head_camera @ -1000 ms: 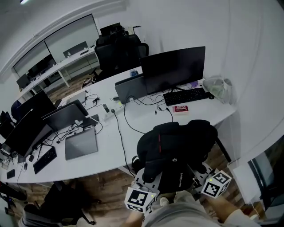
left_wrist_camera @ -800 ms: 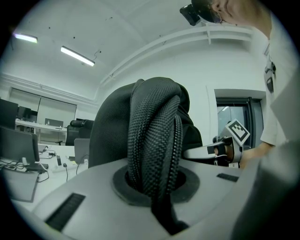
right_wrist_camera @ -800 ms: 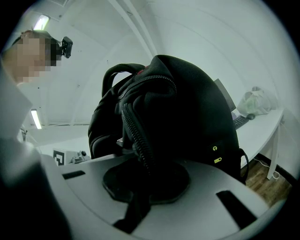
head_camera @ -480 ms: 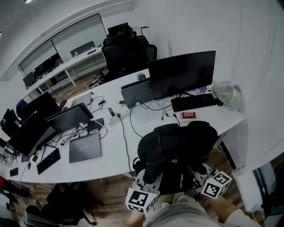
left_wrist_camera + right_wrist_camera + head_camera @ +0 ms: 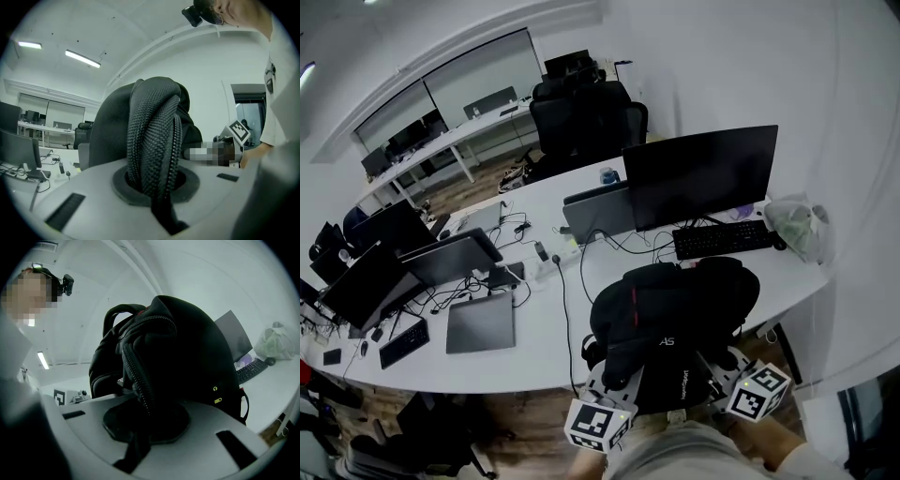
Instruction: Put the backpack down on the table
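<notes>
The black backpack (image 5: 675,314) hangs in front of the large monitor (image 5: 701,176), on the person's side of it, over the near edge of the white table (image 5: 544,328). From the head view its bulk covers that edge, so whether its underside touches the tabletop cannot be told. It also hides the table surface just before the monitor's keyboard (image 5: 727,240).

The left gripper (image 5: 614,370) is clamped on a woven strap (image 5: 154,136) of the backpack. In the left gripper view the strap fills the gap between the jaws, which pinch it tight, and it blocks most of what lies beyond. The right gripper (image 5: 722,361) is clenched on a zippered fold (image 5: 138,380) of the bag. In the right gripper view the dark fabric swallows the jaw tips and their outline is hard to trace, though the fabric plainly sits between them. From the head view both grippers' fingertips are buried under the backpack, and only their marker cubes (image 5: 598,422) show clearly.

The person's body is cut off at the bottom of the head view. To the right of the monitor, a pale plastic bag (image 5: 797,225) lies at the table's end; its contents cannot be made out.
</notes>
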`<state>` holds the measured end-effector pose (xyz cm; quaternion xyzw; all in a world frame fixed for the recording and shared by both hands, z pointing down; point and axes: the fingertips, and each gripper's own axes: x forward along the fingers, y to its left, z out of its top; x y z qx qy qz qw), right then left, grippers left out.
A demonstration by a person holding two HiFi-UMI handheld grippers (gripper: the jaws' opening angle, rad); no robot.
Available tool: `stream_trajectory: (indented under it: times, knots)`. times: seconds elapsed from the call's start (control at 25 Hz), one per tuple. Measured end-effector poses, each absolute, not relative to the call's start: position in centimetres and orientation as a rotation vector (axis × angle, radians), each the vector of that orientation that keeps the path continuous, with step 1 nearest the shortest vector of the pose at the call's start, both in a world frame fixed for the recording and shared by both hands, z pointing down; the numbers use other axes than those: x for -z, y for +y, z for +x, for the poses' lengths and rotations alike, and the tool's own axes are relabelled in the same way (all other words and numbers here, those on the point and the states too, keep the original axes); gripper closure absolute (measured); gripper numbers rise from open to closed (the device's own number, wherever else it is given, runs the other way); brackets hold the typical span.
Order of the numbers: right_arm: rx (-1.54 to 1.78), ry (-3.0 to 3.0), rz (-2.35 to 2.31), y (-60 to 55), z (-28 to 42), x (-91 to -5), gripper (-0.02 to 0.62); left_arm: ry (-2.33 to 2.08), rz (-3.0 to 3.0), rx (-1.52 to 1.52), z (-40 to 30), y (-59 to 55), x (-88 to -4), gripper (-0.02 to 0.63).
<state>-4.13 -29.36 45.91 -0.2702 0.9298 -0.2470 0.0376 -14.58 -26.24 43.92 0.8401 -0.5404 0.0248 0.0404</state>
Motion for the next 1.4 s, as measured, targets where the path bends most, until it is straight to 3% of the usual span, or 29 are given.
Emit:
stream_trajectory:
  times: [0.64,1.4]
  knots:
    - [0.728,2.936,-0.621,-39.1,-4.7,-45.0,0.569,-1.833,2.466,-0.068,-14.8,-34.6,-43.1,0.58]
    - [0.719,2.936,-0.701,-46.7,-13.5,-44.8,0.569,-1.796,2.501,-0.023,-23.7,-42.6,-43.1,0.58]
